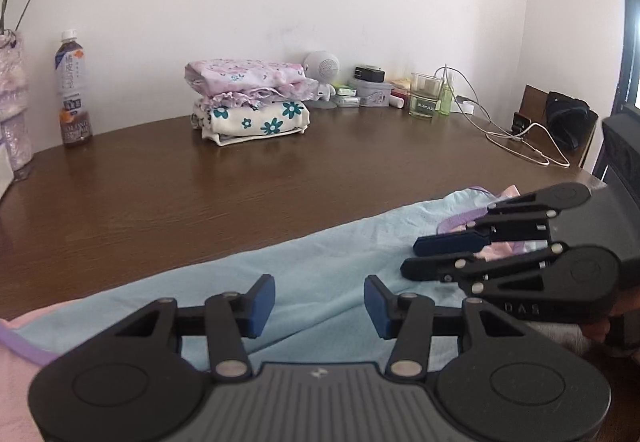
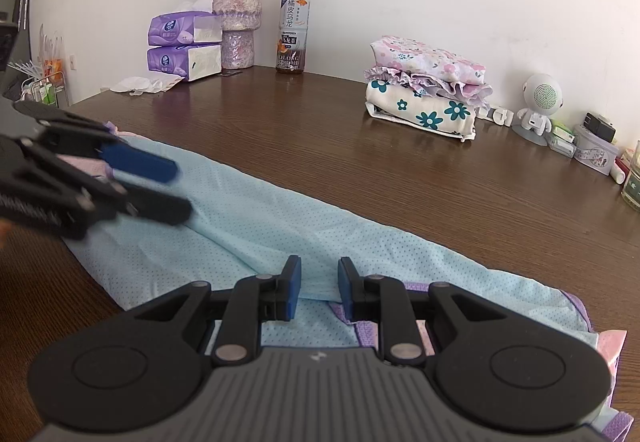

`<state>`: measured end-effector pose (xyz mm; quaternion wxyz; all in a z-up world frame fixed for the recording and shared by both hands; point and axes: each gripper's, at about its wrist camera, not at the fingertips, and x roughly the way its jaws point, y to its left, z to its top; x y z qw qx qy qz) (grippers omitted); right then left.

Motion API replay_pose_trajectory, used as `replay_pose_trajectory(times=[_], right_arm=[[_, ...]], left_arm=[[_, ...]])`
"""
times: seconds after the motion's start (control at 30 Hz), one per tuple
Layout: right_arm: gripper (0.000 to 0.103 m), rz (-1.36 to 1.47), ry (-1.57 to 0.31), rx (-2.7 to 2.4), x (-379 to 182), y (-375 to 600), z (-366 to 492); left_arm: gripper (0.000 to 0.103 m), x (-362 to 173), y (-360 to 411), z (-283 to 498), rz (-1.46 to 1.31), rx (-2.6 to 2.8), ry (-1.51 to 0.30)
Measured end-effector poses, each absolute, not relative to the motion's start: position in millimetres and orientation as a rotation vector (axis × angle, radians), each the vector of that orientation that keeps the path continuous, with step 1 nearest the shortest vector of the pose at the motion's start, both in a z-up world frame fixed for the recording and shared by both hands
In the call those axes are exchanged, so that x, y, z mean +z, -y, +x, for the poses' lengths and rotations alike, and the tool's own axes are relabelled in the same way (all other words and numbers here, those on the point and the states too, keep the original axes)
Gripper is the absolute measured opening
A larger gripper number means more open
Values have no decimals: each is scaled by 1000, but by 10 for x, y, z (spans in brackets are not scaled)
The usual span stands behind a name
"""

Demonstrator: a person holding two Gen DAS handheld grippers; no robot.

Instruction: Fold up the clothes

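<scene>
Lying nearest along the front edge of the brown tabletop (image 2: 400, 170) is a light blue perforated garment (image 2: 280, 226), spread flat in a long band with purple trim and a pink piece showing at its ends. The right gripper (image 2: 319, 288) is seen low over this garment, its jaws narrowly parted; a raised fold of the blue cloth sits between the blue pads, though whether the pads actually press on it cannot be told. The left gripper (image 1: 319, 306) is held over the other end of the garment, its jaws spread apart with nothing pinched between them; only flat cloth is seen below the gap. In the right wrist view the left gripper appears blurred at the left edge. Further back, well apart from the blue garment, a stack of folded clothes (image 2: 428, 90) is set near the wall: a cream piece with teal flowers at the bottom, a pink floral ruffled piece on top. Beside the stack, toward the right, a small white robot-shaped speaker (image 2: 540, 102), some small boxes and a glass (image 1: 426, 94) with a white cable (image 1: 504, 138) are noted. To the left of the stack, a tea bottle (image 2: 294, 28), a vase (image 2: 236, 18) of dried roses and two purple tissue packs (image 2: 184, 46) are lined against the wall.
</scene>
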<state>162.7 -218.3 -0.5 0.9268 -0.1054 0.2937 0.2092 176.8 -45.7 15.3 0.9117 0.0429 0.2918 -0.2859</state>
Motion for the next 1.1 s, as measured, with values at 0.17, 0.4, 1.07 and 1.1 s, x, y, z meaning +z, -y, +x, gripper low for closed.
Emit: replay_pose_trajectory(times=[0.17,0.4,1.07,1.1], right_arm=[[21,-219,-601,428,-5,2181,1628],[21,-221,-600,427,1,2179,1630],[21,-216,-602,428,0,2181,1631],[21,-217,-602,428,-1,2180,1630]], left_arm=[[42,109,620,1857,62,-565,-639],[39,51,726,1804,111,-575,-657],[33,53,217,1720,50,-432,-633],[33,54,181,1715,44,-424,-633]])
